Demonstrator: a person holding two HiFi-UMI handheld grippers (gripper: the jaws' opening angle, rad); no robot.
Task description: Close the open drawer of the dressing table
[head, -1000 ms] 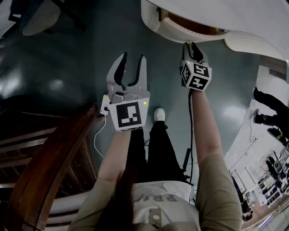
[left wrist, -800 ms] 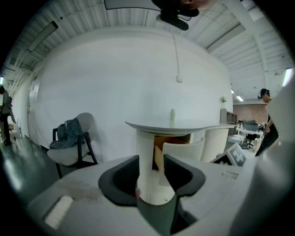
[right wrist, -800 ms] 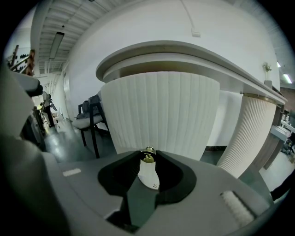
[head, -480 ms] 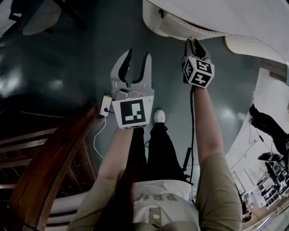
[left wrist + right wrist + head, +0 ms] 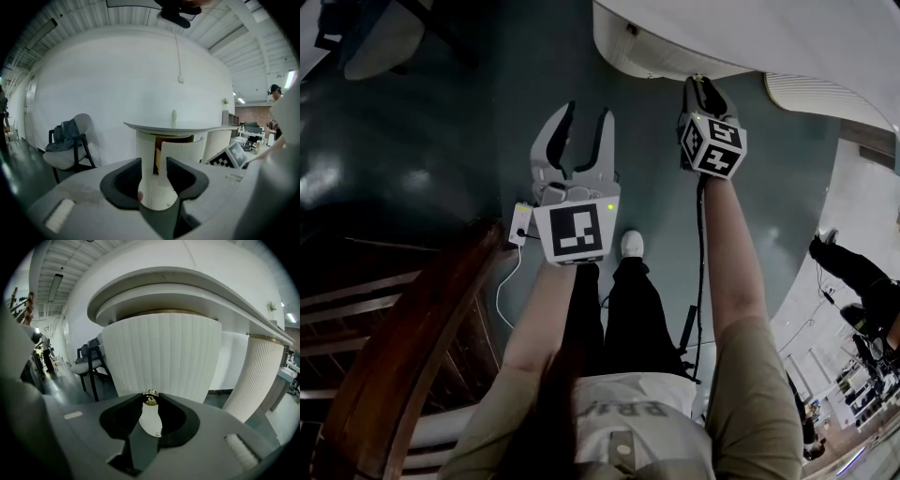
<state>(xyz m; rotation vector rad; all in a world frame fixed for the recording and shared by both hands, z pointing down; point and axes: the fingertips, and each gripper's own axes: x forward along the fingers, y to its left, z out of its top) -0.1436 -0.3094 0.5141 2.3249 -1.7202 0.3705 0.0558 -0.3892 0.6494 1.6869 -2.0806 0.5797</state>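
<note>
The white dressing table curves across the top of the head view. Its ribbed drawer front fills the right gripper view. My right gripper is shut on the drawer's small brass knob, which sits between the jaw tips. In the left gripper view the drawer stands a little out from the table, with a strip of wooden inside showing above it. My left gripper hangs over the dark floor left of the drawer, open, with nothing between its jaws.
A dark wooden piece of furniture stands at the lower left. A chair draped with clothing is left of the table. A ribbed column stands right of the drawer. A small vase sits on the tabletop. People stand at the right.
The drawer has slid in under the tabletop, and its wooden inside no longer shows in the head view. My right gripper moved toward the table with the knob. The left gripper barely shifted.
</note>
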